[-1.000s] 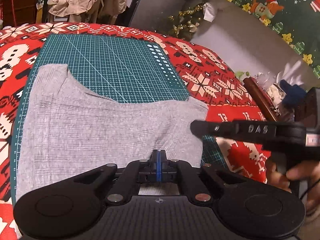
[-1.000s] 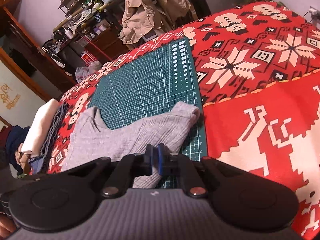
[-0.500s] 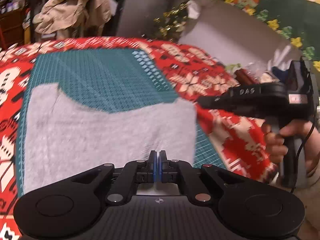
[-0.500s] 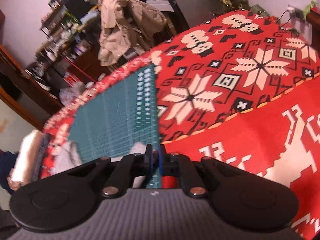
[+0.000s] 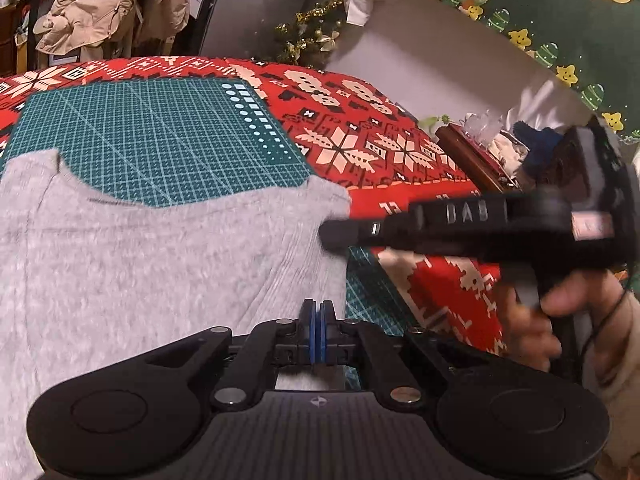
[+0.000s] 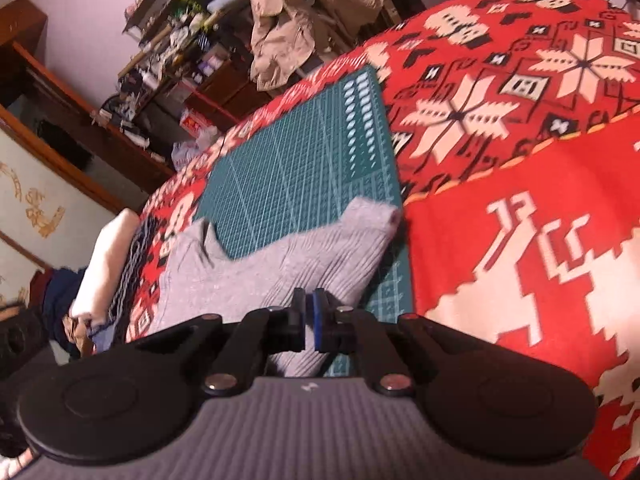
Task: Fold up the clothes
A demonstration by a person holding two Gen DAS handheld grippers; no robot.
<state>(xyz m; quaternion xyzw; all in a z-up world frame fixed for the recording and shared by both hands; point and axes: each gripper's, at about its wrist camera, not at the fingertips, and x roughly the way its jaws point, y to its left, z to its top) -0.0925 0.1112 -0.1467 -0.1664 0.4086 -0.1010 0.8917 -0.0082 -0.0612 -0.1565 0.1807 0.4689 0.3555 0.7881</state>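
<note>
Grey garment (image 5: 152, 264) is lying spread on the green mat (image 5: 160, 140), reaching the table's near edge. Left tool (image 5: 319, 330) is pinching its hem, jaws together; right tool (image 6: 309, 320) is nearly together, grip unclear. Uneven pull risks a crooked fold.

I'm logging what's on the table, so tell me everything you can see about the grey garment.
The grey garment is a soft, ribbed knit with a curved cut-out along its far edge. It lies flat, mostly on the green cutting mat, its left part spilling onto the red patterned cloth. The left gripper, fingers together, sits at its near edge; whether it pinches fabric is unclear. The right gripper reaches over its right side.
</note>
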